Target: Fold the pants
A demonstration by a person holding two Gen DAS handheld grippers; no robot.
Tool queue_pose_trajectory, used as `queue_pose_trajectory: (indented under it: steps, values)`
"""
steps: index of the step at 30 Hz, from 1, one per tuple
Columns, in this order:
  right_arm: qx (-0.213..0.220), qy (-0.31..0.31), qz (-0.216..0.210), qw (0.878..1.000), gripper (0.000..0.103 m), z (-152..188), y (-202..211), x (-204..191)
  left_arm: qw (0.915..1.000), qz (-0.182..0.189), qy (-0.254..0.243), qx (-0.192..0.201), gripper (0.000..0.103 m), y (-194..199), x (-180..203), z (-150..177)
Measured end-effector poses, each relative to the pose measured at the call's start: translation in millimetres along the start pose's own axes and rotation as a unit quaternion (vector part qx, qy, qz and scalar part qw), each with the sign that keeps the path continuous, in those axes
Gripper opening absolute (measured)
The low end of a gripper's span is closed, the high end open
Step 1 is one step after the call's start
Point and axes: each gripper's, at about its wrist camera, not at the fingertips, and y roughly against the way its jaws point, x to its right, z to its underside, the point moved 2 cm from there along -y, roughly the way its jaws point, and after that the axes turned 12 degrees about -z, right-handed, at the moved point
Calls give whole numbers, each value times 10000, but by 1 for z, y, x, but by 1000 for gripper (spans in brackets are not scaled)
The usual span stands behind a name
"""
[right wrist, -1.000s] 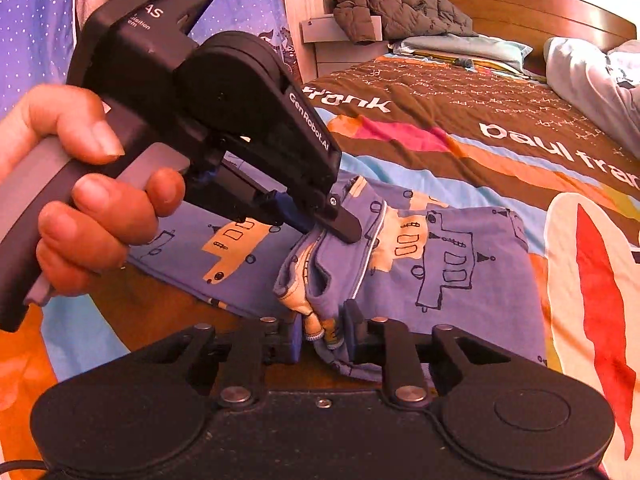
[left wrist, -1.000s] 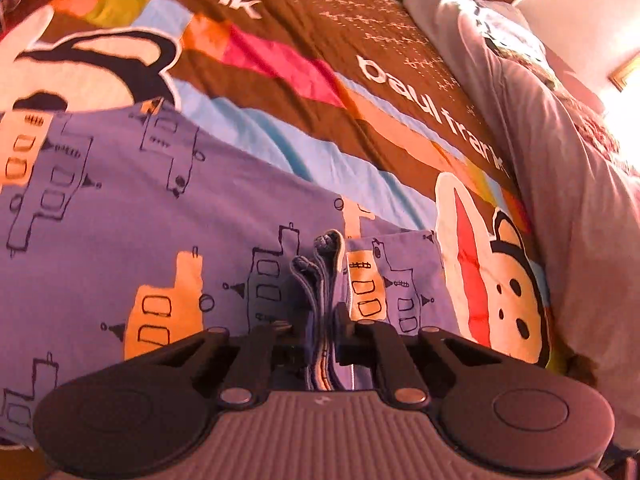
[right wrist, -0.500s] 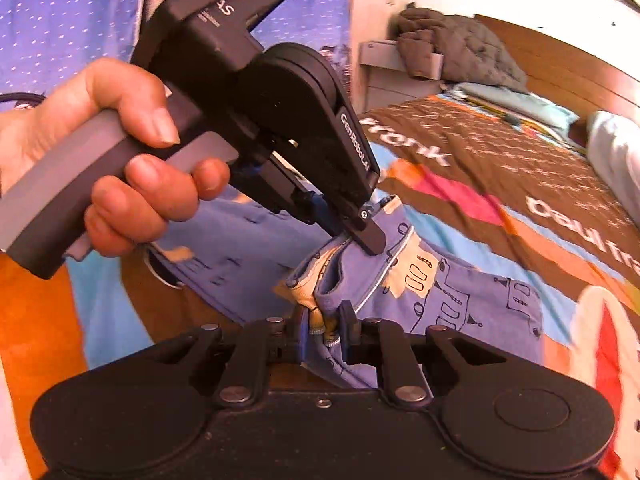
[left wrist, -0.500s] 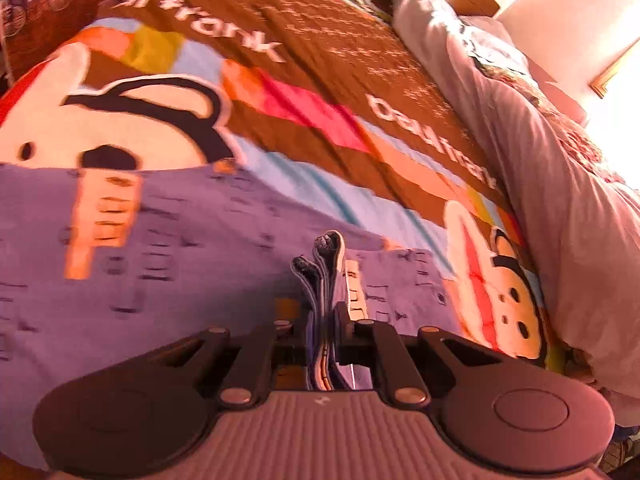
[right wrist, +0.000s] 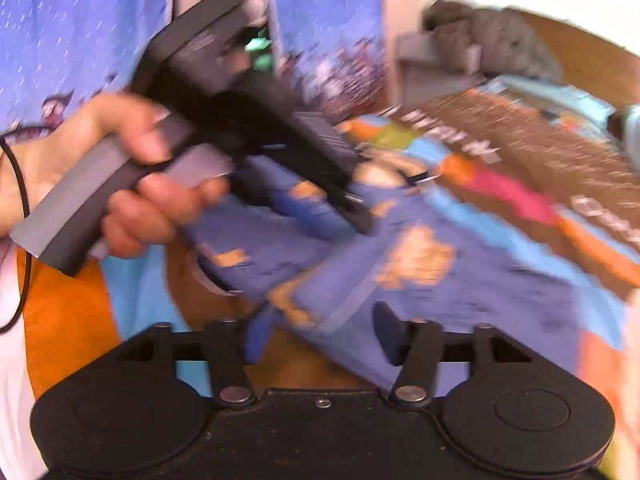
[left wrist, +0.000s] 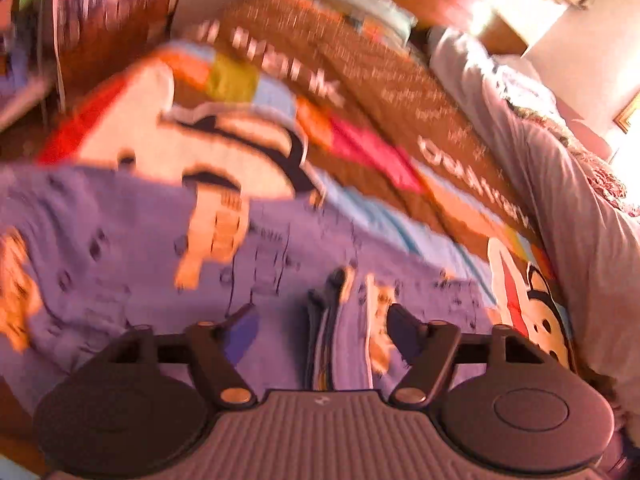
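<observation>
Left wrist view: your left gripper (left wrist: pixel 320 320) stood spread wide, the pants (left wrist: pixel 120 248) lying released on the bed (left wrist: pixel 400 100), folded edges stacked between the fingers. Right wrist view: your right gripper (right wrist: pixel 320 332) likewise gaped over the pants (right wrist: pixel 460 280). One fold appeared laid; smoothing or another fold probably remained
</observation>
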Motion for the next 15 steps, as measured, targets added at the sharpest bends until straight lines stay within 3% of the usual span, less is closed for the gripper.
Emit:
queue_pose_trajectory:
  steps: [3,5,7,10,12,13,14,15]
  values:
    - [169,6,956,9953,65,12,33,40,9986,324,-10,424,75,12,19,4]
    - [72,-71,1470,9891,44,19,41,71,9961,757,-62,451,74,9,36,10]
    - [69,-268,1723,9847,28,18,41,103,9948,910,-288,365,73,-1,51,16]
    - [424,-363,1317,9897,23,9,33,131,9968,570,-520,211,66,-28,64,21]
    - [492,-365,680,9958,23,3,17,142,9985,353,-388,129,50,-44,57,23]
    - [444,-344,459,9974,22,3,8,145,9991,316,-261,98,38,-50,49,23]
    - [369,-282,377,9982,21,3,-1,149,9992,347,-161,92,30,-51,44,23]
    - [260,-203,438,9985,20,4,-11,155,9990,427,-59,83,28,-51,35,24]
